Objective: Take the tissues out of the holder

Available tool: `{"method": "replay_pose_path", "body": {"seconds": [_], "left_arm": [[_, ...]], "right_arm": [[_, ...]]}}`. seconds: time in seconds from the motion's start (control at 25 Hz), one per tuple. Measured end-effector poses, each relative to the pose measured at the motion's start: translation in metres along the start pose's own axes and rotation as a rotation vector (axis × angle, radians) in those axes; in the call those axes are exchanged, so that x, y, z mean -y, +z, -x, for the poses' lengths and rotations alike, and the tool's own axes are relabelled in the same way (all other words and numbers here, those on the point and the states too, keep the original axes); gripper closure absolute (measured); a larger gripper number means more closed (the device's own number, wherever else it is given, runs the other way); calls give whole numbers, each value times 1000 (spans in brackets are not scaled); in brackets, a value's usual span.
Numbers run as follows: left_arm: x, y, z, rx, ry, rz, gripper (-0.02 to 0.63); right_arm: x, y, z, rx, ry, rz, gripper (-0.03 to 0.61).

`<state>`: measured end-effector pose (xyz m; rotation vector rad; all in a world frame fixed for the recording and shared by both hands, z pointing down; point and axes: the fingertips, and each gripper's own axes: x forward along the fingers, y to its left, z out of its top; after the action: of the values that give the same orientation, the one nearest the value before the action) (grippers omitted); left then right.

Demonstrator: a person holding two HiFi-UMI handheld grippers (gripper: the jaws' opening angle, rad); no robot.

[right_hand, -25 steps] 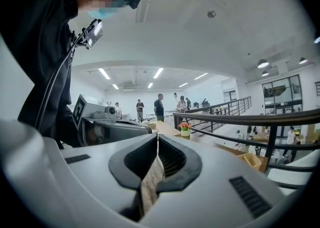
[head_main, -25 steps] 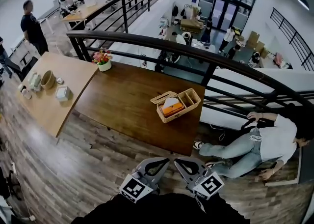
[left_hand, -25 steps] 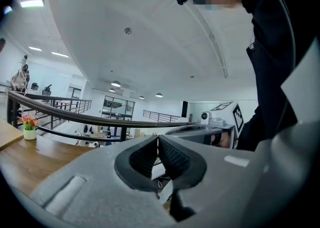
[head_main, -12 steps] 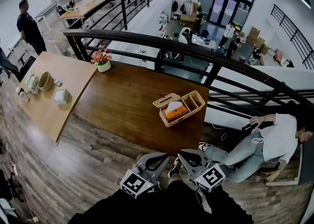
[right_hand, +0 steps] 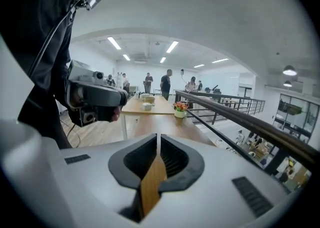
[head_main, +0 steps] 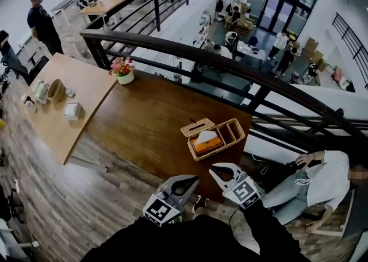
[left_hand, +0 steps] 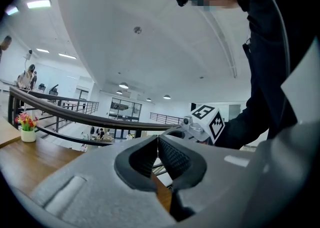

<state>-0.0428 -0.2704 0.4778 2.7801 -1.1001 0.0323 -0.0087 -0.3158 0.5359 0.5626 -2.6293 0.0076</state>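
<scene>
A woven tissue holder stands near the right front corner of the dark wooden table. An orange tissue pack with a white tissue poking up sits in its left compartment. A flat woven lid lies against its left side. My left gripper and right gripper hang low by the table's near edge, short of the holder. Both are shut with nothing between the jaws. In the left gripper view the jaws meet tip to tip; in the right gripper view the jaws are closed too.
A pot of flowers stands at the table's far left corner. A lighter table to the left carries a bowl and small boxes. A dark railing runs behind the table. A person sits on the floor at right.
The view has drawn closer to the table. Both grippers moved up toward its near edge, the right one farther forward. Their jaws stayed shut.
</scene>
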Motion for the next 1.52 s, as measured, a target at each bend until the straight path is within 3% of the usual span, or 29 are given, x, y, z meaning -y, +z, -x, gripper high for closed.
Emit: {"method": "replay_pose_path", "body": {"seconds": [0.2,0.8,1.24,1.52], "left_arm": [[-24,-4,-35,10,31,-4,603],[-78,-40,-91,-31,152,24,603],[-84,-44,-114,-56,208,67,603],[-87,-50,-111,-68,236,73,604]], "right_arm": [[46,-30,-35,-141,71,127,540],[120,-147,-137,-601,353,447,302],[149,-197,-152,-784,465,520,225],[145,-214,-165,-794,482,575,225]]}}
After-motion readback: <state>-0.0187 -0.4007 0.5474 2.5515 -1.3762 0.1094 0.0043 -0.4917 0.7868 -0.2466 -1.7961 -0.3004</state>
